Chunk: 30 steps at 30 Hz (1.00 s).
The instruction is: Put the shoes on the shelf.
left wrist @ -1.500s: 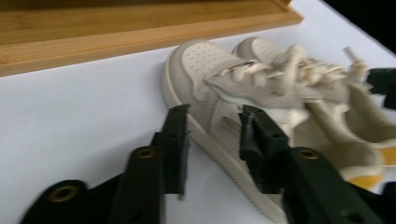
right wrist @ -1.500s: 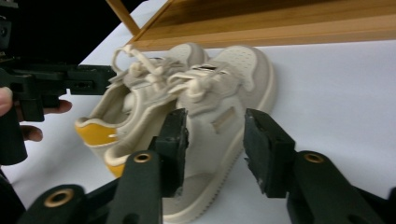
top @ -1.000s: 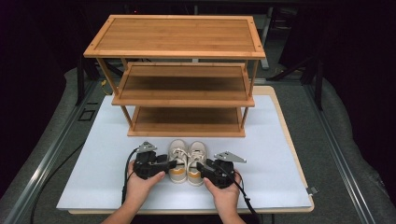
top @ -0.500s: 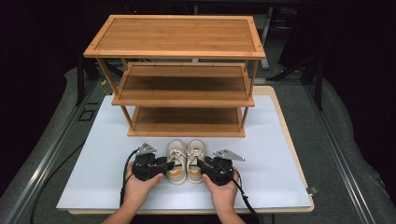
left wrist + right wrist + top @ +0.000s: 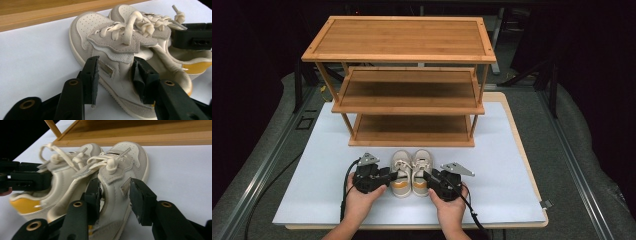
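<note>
High view: a pair of shoes [image 5: 411, 172] sits on the white mat [image 5: 312, 165], just in front of the rack [image 5: 404, 75]. Left gripper [image 5: 384, 176] and right gripper [image 5: 428, 179] flank the pair; both have crept inward since a second ago.

Left gripper view: jaws straddle the left shoe [image 5: 107, 57], one outside, one in the collar, not yet pinched.

Right gripper view: same on the right shoe [image 5: 120, 177], jaws parted. Likely a lift is next.
</note>
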{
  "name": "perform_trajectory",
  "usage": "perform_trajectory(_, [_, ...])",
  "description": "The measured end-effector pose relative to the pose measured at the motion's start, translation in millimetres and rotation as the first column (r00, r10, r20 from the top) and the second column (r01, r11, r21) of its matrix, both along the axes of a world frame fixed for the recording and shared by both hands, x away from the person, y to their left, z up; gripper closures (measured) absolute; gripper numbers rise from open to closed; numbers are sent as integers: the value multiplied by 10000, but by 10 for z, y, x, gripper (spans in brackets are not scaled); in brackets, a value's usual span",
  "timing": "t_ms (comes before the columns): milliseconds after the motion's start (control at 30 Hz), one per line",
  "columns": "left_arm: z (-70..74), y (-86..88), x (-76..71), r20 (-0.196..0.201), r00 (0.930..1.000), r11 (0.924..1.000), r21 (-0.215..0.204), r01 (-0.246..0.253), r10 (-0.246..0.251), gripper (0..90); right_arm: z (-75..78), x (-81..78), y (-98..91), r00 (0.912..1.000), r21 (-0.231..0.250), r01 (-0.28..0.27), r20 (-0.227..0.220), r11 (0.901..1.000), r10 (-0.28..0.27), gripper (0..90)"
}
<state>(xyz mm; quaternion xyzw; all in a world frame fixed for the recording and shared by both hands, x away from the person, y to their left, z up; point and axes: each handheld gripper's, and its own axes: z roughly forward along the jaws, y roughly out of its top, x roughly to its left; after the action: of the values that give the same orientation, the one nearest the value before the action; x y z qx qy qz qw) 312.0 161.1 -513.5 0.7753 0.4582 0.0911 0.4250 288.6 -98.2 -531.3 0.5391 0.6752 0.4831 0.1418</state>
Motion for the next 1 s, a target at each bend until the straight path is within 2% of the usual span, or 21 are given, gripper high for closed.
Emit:
perform_trajectory(67, [-19,-23,16,-82,9999,9998,-186,58,-60,567,4,-36,-1,9999,27,60,91,10000,-60,617])
perform_trajectory(167, [-33,-80,20,241,9997,10000,79,-11,9,570,8,-49,-7,10000,165,72,-35,9998,-72,617])
perform_trajectory(400, [-47,-90,35,225,9997,9999,-100,-133,135,591,19,-50,-19,9999,105,-3,-148,9999,5,605])
perform_trajectory(533, [-74,-69,18,195,9990,9984,-402,-387,395,577,1,-12,-18,9995,194,84,-315,9998,-78,568])
perform_trajectory(567, [-95,-68,20,42,9986,9970,-566,-524,527,565,-4,-4,-16,9995,169,93,-303,9998,-88,558])
perform_trajectory(633, [-125,-79,16,-8,9974,9944,-767,-721,722,533,-20,20,-1,9991,176,223,-354,9996,-217,539])
perform_trajectory(700, [-161,-106,2,8,9950,9891,-1087,-989,996,502,-35,41,4,9985,263,319,-444,9991,-307,525])
perform_trajectory(800, [-207,-92,-27,46,9915,9795,-1560,-1278,1301,495,-64,55,-6,9971,668,421,-655,9969,-377,518])
perform_trajectory(867, [-257,-67,-44,-33,9887,9668,-2089,-1474,1500,492,-92,52,-12,9976,934,501,-529,9944,-453,512])
perform_trajectory(933, [-292,-57,-66,21,9856,9557,-2449,-1636,1692,492,-111,45,-25,9978,1135,527,-469,9921,-477,512])
perform_trajectory(967, [-315,-59,-85,67,9826,9472,-2671,-1772,1857,492,-119,47,-26,9978,1189,563,-404,9913,-518,510])
perform_trajectory(1000, [-327,-55,-91,122,9814,9440,-2761,-1808,1915,491,-121,45,-23,9975,1226,616,-424,9905,-568,509])
